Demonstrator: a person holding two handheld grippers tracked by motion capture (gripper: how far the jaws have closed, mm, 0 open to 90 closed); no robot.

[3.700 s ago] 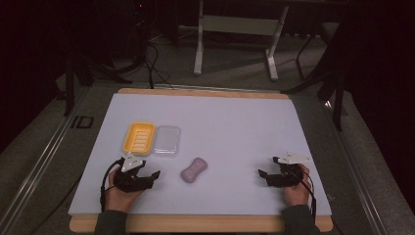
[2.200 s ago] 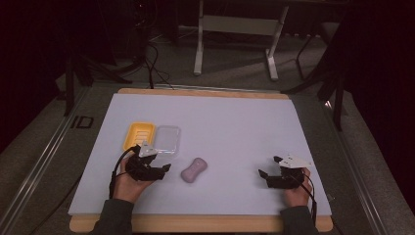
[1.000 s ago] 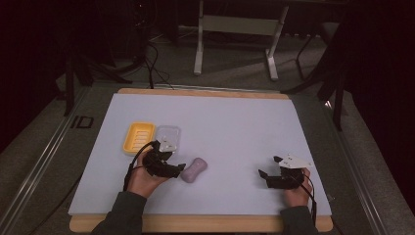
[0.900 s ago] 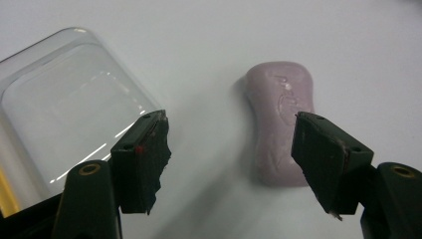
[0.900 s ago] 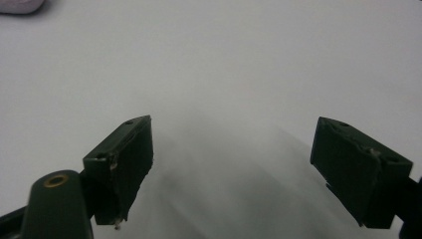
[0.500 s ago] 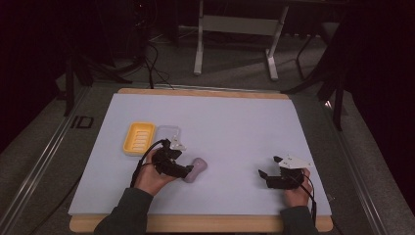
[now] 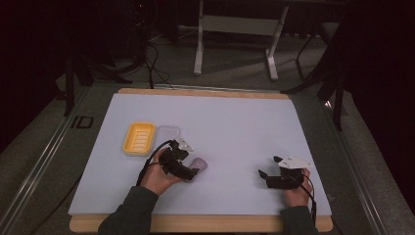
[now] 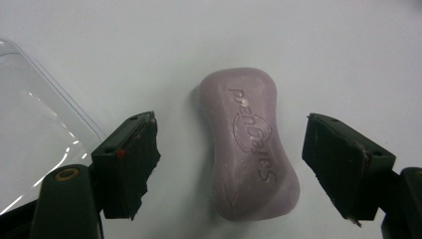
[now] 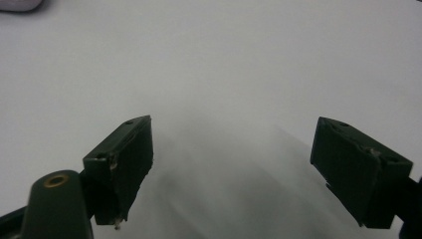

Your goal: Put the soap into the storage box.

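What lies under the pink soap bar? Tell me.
The soap bar lies flat on the white table sheet, between the open left gripper jaws. Its underside is covered; the embossed face points up.

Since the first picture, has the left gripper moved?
Yes. The left gripper has moved rightward from below the yellow tray to the soap, its jaws just opening on either side of it.

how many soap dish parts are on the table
2. The yellow ridged plastic soap dish lies at the table's left side, and the clear plastic lid lies flat right beside it, just behind the left tool. Nothing appears hidden.
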